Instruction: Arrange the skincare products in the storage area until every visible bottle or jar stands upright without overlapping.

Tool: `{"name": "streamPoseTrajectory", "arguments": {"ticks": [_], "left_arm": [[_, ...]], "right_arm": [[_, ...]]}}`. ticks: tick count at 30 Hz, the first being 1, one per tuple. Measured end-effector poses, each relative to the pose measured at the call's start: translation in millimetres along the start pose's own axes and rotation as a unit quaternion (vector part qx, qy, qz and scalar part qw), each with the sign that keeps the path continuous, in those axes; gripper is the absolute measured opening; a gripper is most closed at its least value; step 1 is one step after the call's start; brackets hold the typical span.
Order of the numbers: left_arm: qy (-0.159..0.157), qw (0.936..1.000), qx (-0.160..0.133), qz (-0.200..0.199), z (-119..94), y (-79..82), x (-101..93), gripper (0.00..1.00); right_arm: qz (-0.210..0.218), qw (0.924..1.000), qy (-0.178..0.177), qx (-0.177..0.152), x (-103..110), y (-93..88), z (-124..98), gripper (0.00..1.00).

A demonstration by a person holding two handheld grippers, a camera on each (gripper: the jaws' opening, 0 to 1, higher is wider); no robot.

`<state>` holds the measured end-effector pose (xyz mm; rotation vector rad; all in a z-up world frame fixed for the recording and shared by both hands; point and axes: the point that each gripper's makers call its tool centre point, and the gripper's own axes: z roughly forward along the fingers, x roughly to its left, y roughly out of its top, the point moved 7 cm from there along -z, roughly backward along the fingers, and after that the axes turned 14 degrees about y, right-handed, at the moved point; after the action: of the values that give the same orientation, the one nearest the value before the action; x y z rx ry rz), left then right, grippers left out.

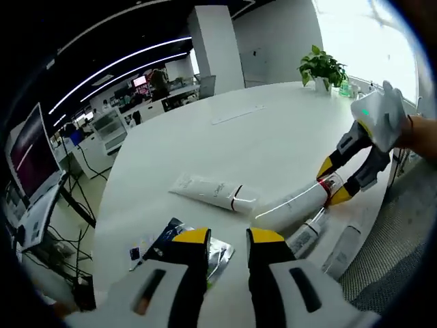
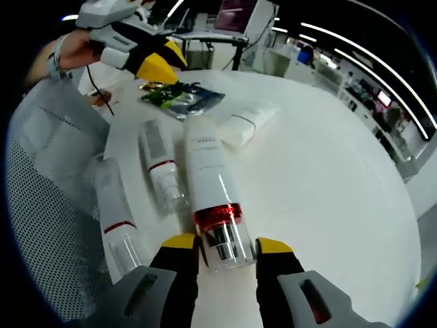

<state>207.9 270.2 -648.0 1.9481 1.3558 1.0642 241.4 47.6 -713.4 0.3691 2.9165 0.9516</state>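
**Bottles lying down on the white table**

In the right gripper view, the right gripper (image 2: 226, 249) has its two yellow-tipped jaws spread apart. The clear cap of a big white bottle (image 2: 210, 178) with a red band sits between the tips. I cannot tell if the jaws touch it. The bottle lies flat on the white table (image 2: 328, 171).

Just beside it lie a smaller bottle (image 2: 161, 164) and a thin bottle (image 2: 113, 208), both flat too. A white tube (image 2: 247, 123) lies farther off, near some shiny packets (image 2: 183, 97). The left gripper (image 2: 164, 58) comes in at the top, above the packets.

In the left gripper view, the left gripper (image 1: 229, 239) has its jaws apart with nothing between them. The shiny packets (image 1: 179, 249) lie just under it. The white tube (image 1: 213, 193) lies on its side in the middle. A plant (image 1: 321, 67) stands at the far edge of the table.
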Motion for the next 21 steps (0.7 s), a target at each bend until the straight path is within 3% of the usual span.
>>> {"name": "streamPoseTrajectory", "arguments": {"ticks": [5, 12, 16, 19, 21], "left_arm": [[-0.060, 0.9978, 0.004, -0.028, -2.4, -1.0, -11.8, 0.28], [-0.110, 0.9932, -0.016, -0.034, -5.5, 7.3, -22.9, 0.28], [-0.119, 0.9927, -0.021, -0.004, -8.4, 10.9, -25.6, 0.29], [-0.163, 0.9863, -0.020, 0.021, -3.8, 20.8, -31.0, 0.29], [-0.171, 0.9817, -0.029, 0.080, 5.6, 24.7, -30.4, 0.30]], "right_arm": [[-0.010, 0.9997, -0.002, -0.020, 0.5, -0.8, 0.2, 0.32], [-0.049, 0.9978, 0.008, -0.044, 0.0, -2.9, -0.2, 0.32], [-0.041, 0.9985, 0.013, -0.034, -5.0, -5.9, -5.0, 0.33], [-0.029, 0.9990, 0.020, -0.026, -5.2, -8.6, -7.8, 0.32], [-0.035, 0.9989, 0.021, -0.023, -3.0, -11.3, -9.6, 0.29]]}}
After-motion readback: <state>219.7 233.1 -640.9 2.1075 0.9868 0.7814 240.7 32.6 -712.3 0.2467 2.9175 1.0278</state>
